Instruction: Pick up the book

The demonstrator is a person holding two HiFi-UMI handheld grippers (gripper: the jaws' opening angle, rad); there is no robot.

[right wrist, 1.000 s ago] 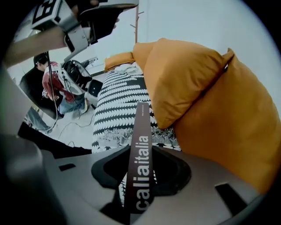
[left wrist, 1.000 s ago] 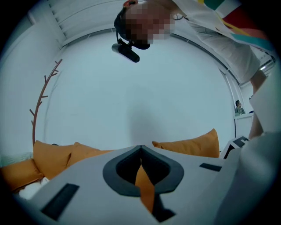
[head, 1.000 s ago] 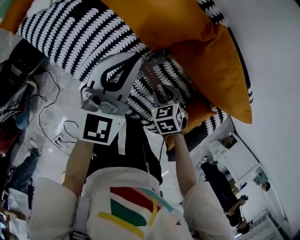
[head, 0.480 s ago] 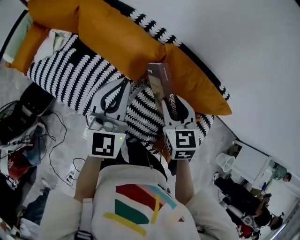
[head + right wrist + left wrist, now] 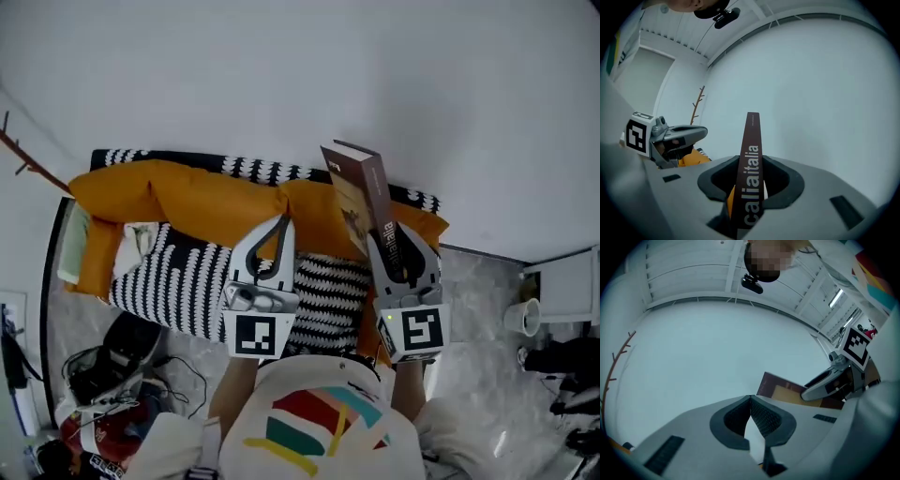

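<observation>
The book (image 5: 359, 190), dark brown with a pale cover picture and white lettering on its spine, stands upright in the air before the white wall. My right gripper (image 5: 387, 234) is shut on its lower end. In the right gripper view the spine (image 5: 752, 133) rises between the jaws of the right gripper (image 5: 751, 159). My left gripper (image 5: 279, 221) hangs beside it on the left, shut with nothing in it. In the left gripper view the tips of the left gripper (image 5: 750, 398) meet, and the book (image 5: 780, 389) shows to the right, apart from them.
Below the grippers stands a sofa with orange cushions (image 5: 183, 199) and a black-and-white patterned cover (image 5: 173, 283). A dark bag and cables (image 5: 112, 361) lie on the floor at the left. A white cabinet (image 5: 567, 281) is at the right. A bare branch (image 5: 33, 167) juts from the wall.
Both grippers have risen from the sofa to in front of the wall. The book has gone up with the right gripper and now stands upright. The left gripper stayed shut and empty.
</observation>
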